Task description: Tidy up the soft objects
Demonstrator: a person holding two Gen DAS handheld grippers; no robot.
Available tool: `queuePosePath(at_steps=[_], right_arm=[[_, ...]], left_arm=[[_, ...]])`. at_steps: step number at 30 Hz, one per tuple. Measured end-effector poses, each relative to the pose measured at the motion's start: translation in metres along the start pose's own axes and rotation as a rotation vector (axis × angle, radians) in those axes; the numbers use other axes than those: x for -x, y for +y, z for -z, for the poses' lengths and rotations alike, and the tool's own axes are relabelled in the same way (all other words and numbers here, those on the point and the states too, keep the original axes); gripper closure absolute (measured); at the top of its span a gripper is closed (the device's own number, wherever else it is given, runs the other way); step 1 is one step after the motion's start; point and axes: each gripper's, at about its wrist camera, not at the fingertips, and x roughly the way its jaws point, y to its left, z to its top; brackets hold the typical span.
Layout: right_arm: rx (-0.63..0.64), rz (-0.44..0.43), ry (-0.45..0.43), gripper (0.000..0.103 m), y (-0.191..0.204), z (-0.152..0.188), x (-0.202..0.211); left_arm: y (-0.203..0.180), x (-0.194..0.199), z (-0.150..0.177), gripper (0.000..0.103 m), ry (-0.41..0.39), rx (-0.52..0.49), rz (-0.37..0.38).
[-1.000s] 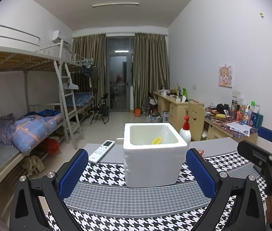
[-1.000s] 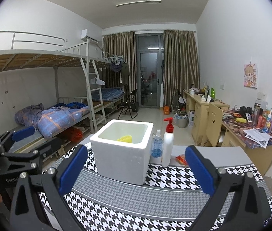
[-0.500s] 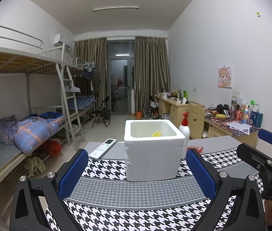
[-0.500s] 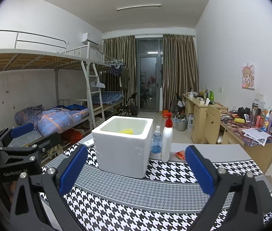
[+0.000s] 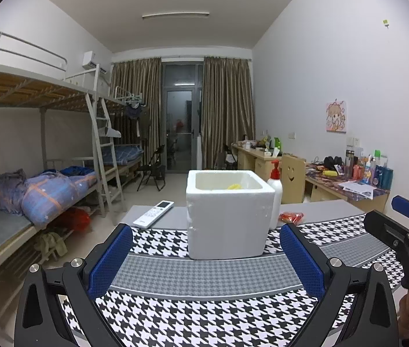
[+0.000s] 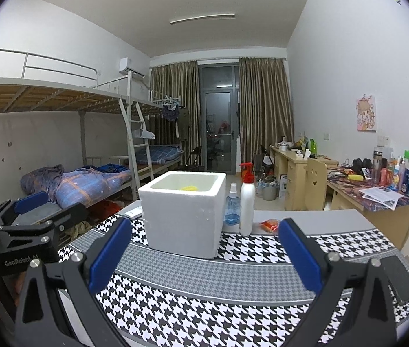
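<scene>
Both the left hand-held gripper [image 5: 205, 256] and the right hand-held gripper [image 6: 204, 253] hover wide open, empty, above the checked surface [image 5: 204, 318]. Ahead stands a white foam box [image 5: 229, 217], a yellow soft thing [image 5: 234, 186] inside.

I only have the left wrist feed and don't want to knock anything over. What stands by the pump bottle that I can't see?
Observer: In the right wrist view, a small blue spray bottle stands between the foam box and the pump bottle.
Operator: Anything near the table's right edge?
Observer: Yes, a dark flat phone-like slab lies on the houndstooth cloth there, close to the edge.
</scene>
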Motion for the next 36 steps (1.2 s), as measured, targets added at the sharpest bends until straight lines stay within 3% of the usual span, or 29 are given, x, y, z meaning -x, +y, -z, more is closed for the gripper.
queuePosePath(at_steps=[12,36], right_arm=[[-0.032,0.061,0.008,0.001,-0.006,0.018,0.000],[-0.067,0.043,0.025,0.001,-0.005,0.030,0.003]], left_arm=[[-0.005,0.003,0.016,0.001,-0.006,-0.016,0.000],[-0.003,0.009,0.024,0.001,0.007,-0.021,0.008]])
